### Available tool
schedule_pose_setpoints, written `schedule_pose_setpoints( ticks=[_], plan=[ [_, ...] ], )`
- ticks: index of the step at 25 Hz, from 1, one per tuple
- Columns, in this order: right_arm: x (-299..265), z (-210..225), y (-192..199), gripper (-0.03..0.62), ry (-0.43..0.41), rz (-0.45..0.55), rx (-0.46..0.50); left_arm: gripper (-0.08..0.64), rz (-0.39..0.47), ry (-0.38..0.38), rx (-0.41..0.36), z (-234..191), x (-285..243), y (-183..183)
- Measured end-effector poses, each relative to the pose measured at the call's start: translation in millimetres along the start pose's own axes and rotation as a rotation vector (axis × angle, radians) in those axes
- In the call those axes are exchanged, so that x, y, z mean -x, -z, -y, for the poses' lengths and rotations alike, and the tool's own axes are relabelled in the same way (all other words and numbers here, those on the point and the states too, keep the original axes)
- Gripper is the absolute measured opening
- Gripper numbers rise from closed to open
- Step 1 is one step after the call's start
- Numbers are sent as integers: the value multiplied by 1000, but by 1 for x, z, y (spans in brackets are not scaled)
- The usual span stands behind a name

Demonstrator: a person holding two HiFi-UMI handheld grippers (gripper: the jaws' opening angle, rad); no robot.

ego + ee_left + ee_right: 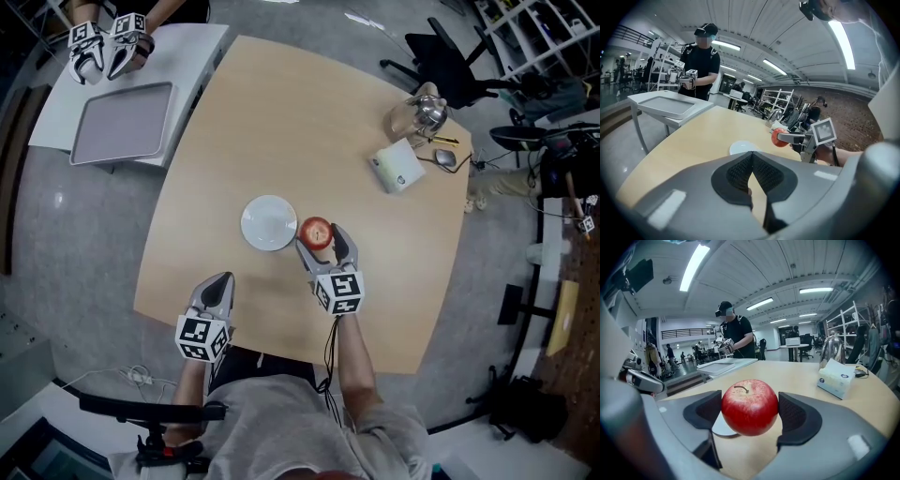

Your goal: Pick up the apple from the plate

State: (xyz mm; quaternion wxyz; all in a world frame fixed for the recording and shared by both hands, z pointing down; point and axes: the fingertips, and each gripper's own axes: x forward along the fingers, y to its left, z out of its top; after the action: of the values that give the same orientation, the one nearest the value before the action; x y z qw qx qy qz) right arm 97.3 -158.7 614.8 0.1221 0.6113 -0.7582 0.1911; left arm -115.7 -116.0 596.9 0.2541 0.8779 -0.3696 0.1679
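Left gripper view — own fingers [736, 172] pressed together, right gripper [782, 137] pinching apple [775, 139] above table [693, 136] — unclear from head view.

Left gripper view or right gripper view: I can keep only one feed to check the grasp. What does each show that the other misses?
Only the left gripper view: the left gripper shut on nothing, and the right gripper seen from the side, carrying the apple. Only the right gripper view: the stem, and the right fingers pressed against both sides of the apple. Both: the apple, the plate and the table.
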Motion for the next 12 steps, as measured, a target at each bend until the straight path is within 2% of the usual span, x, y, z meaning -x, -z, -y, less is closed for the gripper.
schedule_pose_setpoints(
  ticks=[12],
  plan=[
    [25, 31, 9, 383, 77, 17, -28, 20, -24, 68, -40, 25, -20, 3]
  ],
)
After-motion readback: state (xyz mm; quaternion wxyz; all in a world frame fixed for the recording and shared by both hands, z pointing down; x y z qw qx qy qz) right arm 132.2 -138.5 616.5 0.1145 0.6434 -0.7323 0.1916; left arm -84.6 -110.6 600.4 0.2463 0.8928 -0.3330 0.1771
